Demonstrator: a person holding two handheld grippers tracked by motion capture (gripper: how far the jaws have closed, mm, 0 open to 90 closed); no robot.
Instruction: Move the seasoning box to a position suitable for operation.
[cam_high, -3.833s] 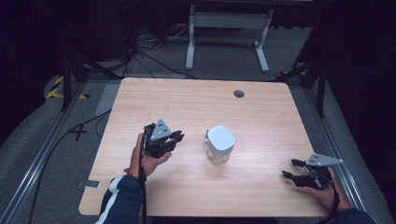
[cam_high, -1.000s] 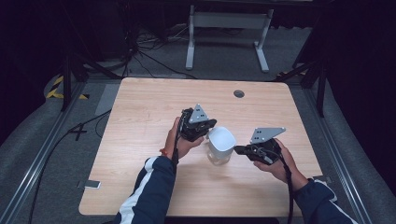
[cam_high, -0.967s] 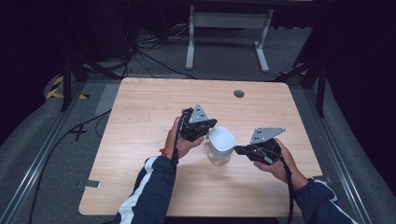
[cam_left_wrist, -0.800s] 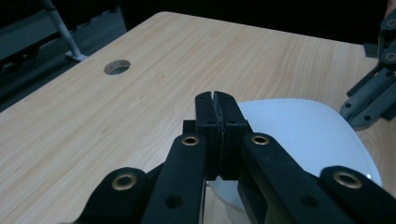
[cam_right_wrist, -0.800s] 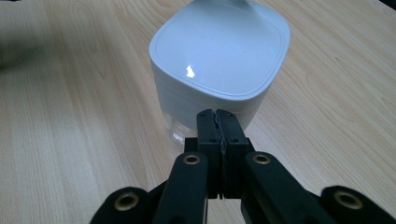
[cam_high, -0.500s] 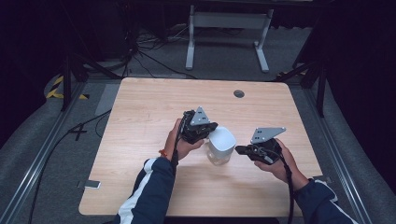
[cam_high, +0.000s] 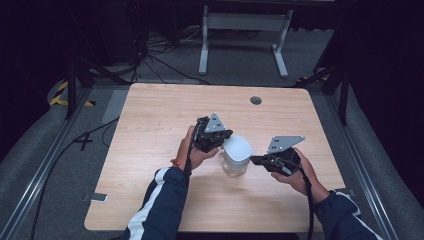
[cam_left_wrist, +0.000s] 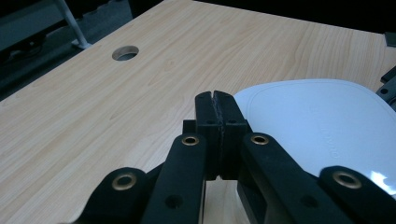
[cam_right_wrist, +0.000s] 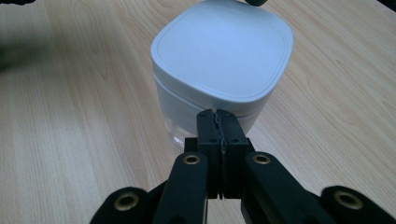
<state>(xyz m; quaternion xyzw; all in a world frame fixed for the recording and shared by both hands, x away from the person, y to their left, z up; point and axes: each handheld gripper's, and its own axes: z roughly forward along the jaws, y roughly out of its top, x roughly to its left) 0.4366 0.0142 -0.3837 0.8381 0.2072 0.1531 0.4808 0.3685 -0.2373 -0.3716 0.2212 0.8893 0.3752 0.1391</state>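
Left gripper (cam_left_wrist: 215, 100) jaws closed, empty; right gripper (cam_right_wrist: 217, 116) likewise, beside jar (cam_right_wrist: 223, 65).

sleeves: navy, white stripe | left hand-held gripper (cam_high: 220, 142): black, brass rivets, grey triangular plate | cable: black

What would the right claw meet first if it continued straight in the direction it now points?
Most likely the white-lidded jar: the shut right claw aims at its side just below the lid, though the remaining gap is hard to judge.
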